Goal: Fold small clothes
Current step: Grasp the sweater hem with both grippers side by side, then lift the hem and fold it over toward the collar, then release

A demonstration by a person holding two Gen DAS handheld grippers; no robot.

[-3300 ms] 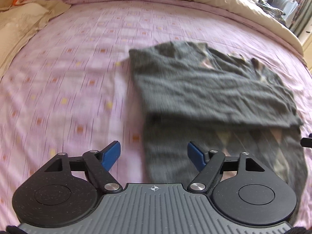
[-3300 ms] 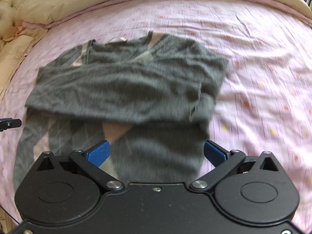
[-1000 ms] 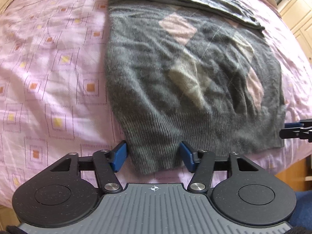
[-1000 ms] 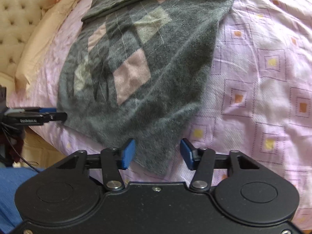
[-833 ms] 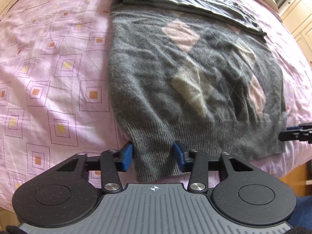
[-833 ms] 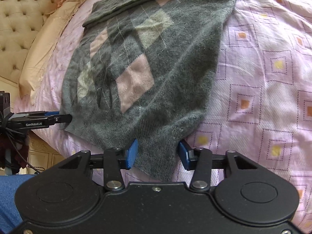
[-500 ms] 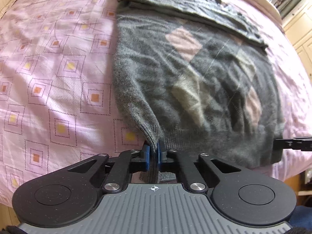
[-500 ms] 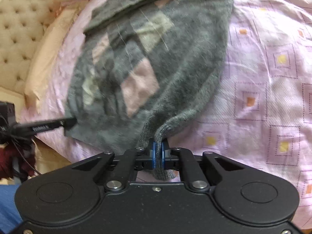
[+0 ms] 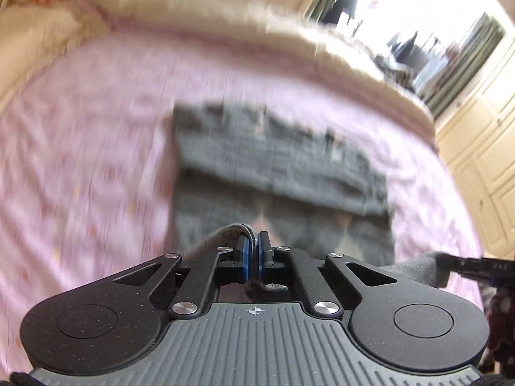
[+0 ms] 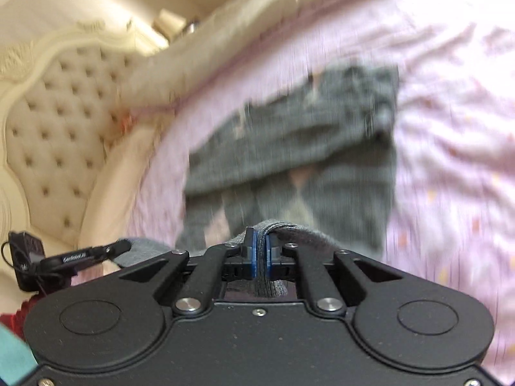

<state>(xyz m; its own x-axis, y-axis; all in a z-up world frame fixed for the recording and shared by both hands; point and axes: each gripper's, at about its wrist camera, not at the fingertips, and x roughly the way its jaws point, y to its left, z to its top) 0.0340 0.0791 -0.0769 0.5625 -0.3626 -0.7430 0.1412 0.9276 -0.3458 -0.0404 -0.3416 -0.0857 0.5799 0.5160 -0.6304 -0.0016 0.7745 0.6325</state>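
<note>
A grey argyle sweater [image 9: 273, 157] lies on the pink patterned bedsheet [image 9: 90, 148], its sleeves folded across the chest. My left gripper [image 9: 253, 255] is shut on the sweater's bottom hem at the left corner, and the hem is lifted off the bed. In the right wrist view the same sweater [image 10: 299, 148] spreads ahead, and my right gripper [image 10: 260, 254] is shut on the hem's right corner, also raised. Each gripper shows at the edge of the other view: the right gripper [image 9: 476, 265] and the left gripper [image 10: 93, 252]. Both views are motion-blurred.
A cream duvet [image 9: 225, 19] is bunched along the far side of the bed. A tufted cream headboard [image 10: 54, 135] stands at the left. Cream wardrobe doors [image 9: 482, 148] and a bright window [image 9: 418, 6] lie beyond the bed on the right.
Both grippers, shut on the hem corners, have risen and swung up, lifting the hem off the bed. The views now look across the sweater toward the far side.
</note>
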